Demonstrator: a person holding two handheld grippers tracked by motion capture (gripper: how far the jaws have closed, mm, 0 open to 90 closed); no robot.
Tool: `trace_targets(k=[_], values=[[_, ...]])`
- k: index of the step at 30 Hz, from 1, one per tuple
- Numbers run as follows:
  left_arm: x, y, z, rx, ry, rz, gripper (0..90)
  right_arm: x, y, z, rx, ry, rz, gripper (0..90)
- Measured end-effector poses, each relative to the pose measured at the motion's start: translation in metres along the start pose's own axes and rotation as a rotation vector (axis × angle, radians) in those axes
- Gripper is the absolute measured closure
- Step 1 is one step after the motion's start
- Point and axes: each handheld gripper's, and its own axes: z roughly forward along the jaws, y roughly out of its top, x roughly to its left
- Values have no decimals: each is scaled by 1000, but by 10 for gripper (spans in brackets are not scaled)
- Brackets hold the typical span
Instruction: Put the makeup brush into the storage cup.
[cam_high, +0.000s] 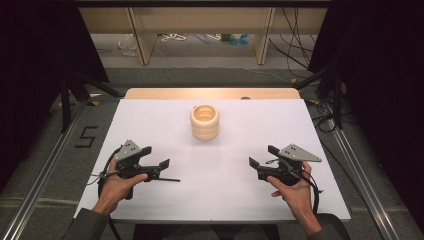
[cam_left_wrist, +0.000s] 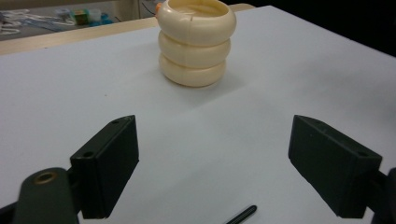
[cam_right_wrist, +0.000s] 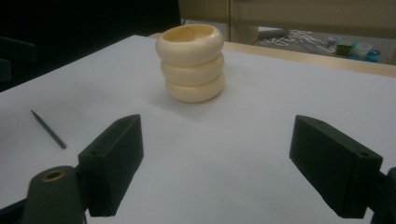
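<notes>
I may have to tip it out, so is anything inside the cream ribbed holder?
The cream ribbed holder stands open-topped on the white table. Only its upper inner wall shows, bare; the bottom is hidden by the rim.

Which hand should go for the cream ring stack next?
Neither clearly: the ring stack stands about midway between the left tongs and right tongs, both open and empty. Slight judgement: either.

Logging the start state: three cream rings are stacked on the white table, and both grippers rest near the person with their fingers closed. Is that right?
Not quite: the fingers are open, not closed. The left gripper view shows the left gripper spread wide, the right gripper view the right gripper likewise. The stack of three cream rings does stand on the white table.
</notes>
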Motion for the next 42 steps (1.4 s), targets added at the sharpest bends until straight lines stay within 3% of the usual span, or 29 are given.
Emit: trace_targets(k=[1,5,7,9,10,12,13,17,18,19,21,23,28,36,37,42], values=[[-1,5,2,8,-4,28,159,0,0,1,6,0,-1,186],[-2,10,6,24,-22,42,167,-1,0,2,3,-2,-1,188],[-1,13,10,65,-29,97,167,-1,0,2,0,3,-2,191],[0,14,11,79,-38,105,167,-1,0,2,1,4,-2,192],[5,16,13,156,-49,178,186,-1,0,2,6,7,0,191],[4,15,17,145,-39,164,188,-1,-1,2,14,15,-2,192],[9,15,20,208,-52,194,192,-1,-1,4,9,13,-3,191],[11,14,22,258,-58,218,192,-1,-2,4,19,19,-6,191],[14,16,21,294,-65,242,190,-1,-2,5,20,20,-6,192],[14,16,21,294,-65,242,187,-1,-2,5,20,20,-6,192],[18,18,19,335,-50,282,180,-1,-2,5,23,27,-3,192],[19,18,19,352,-44,290,181,-1,-3,6,12,29,-4,193],[22,16,19,407,-78,304,172,1,-3,7,37,35,-17,197],[24,10,22,484,-71,353,190,1,-3,8,31,48,-18,196],[23,9,22,519,-93,368,195,1,-3,8,46,48,-20,196],[20,7,25,545,-113,386,214,0,-3,8,33,45,-39,196]])
